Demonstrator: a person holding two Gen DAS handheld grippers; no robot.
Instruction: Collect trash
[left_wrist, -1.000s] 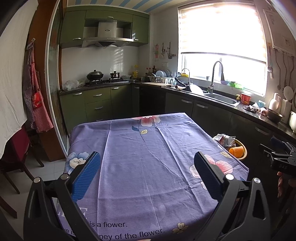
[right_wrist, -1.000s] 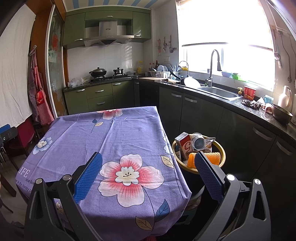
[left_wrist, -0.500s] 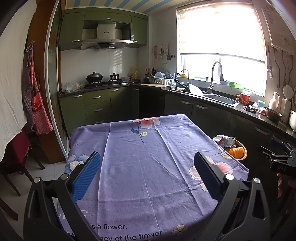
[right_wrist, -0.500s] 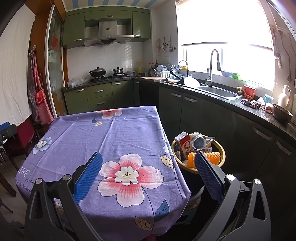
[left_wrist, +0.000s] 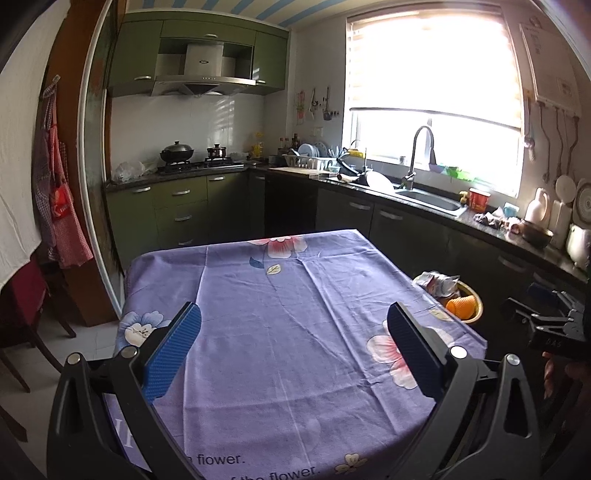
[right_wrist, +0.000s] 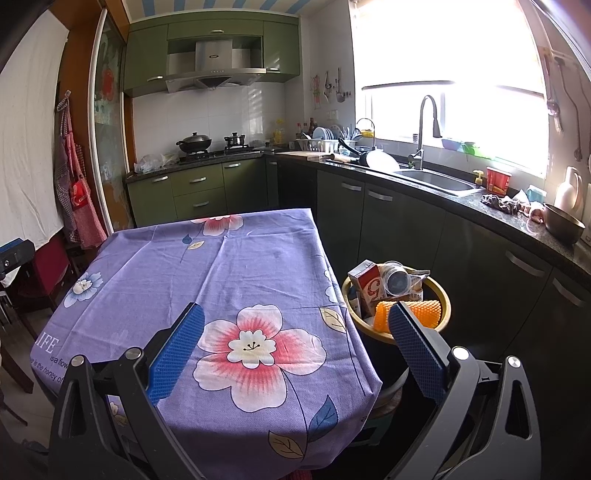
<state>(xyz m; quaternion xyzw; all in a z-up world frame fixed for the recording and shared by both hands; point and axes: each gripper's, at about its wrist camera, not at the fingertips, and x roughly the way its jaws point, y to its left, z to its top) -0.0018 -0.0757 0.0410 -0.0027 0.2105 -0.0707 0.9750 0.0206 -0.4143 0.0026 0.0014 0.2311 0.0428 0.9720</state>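
Both grippers, left (left_wrist: 293, 345) and right (right_wrist: 295, 341), hover with jaws wide and empty; the trash-filled bin (right_wrist: 445, 297) sits beside the desk (right_wrist: 236, 266), just behind the right jaw.

Both cams ride low on the handheld grippers, looking forward along their own blue-padded fingers, so each shot has two prongs poking in from the bottom. The left wrist one sits at the near edge of the table, pretty much centred on the purple floral tablecloth (left_wrist: 280, 332), facing the stove wall and the window. The right wrist one is off by the table's right near corner, same heading, close enough that the trash basket (right_wrist: 441, 295) beside the table fills the space by its right finger. Shared stuff: the tablecloth (right_wrist: 221, 280), the basket (left_wrist: 476, 301), sink faucet (left_wrist: 419, 155), range hood (right_wrist: 214, 70). The left view also catches the other gripper's body at its right edge.
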